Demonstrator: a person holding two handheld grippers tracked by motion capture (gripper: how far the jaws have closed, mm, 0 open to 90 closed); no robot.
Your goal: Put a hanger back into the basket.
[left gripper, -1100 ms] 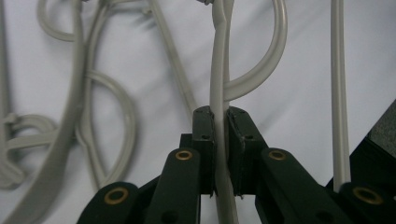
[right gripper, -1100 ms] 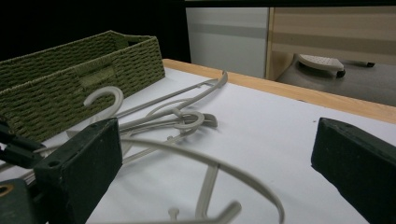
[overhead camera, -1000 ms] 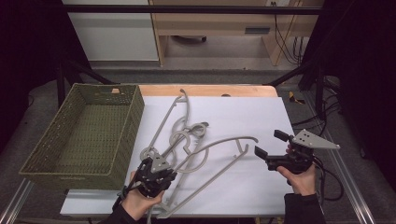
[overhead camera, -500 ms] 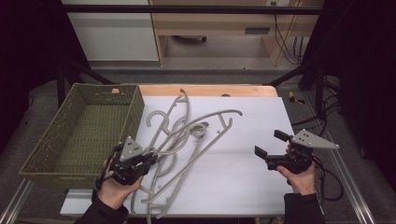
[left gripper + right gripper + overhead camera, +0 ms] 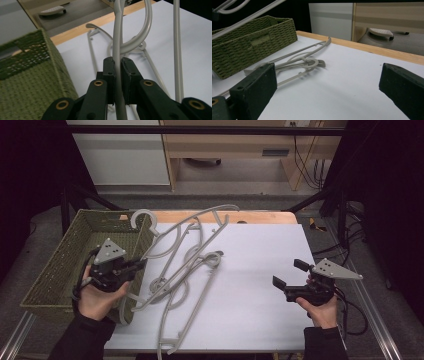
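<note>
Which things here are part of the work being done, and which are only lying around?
Part of the work:
- lifted hanger, clamped in the left gripper
- green basket beside it
- hangers on the table, likely next

Only lying around:
- right gripper, open, holding nothing
- cabinet behind the table

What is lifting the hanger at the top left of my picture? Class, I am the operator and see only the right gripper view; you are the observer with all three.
Observer: The left gripper has it. Its jaws are shut on the thin bar of a grey hanger.
Operator: Where is that hanger's hook?
Observer: In the high view the hook hangs over the far right corner of the basket.
Operator: Is anything in the basket?
Observer: The part of its inside that shows from above holds no hanger.
</note>
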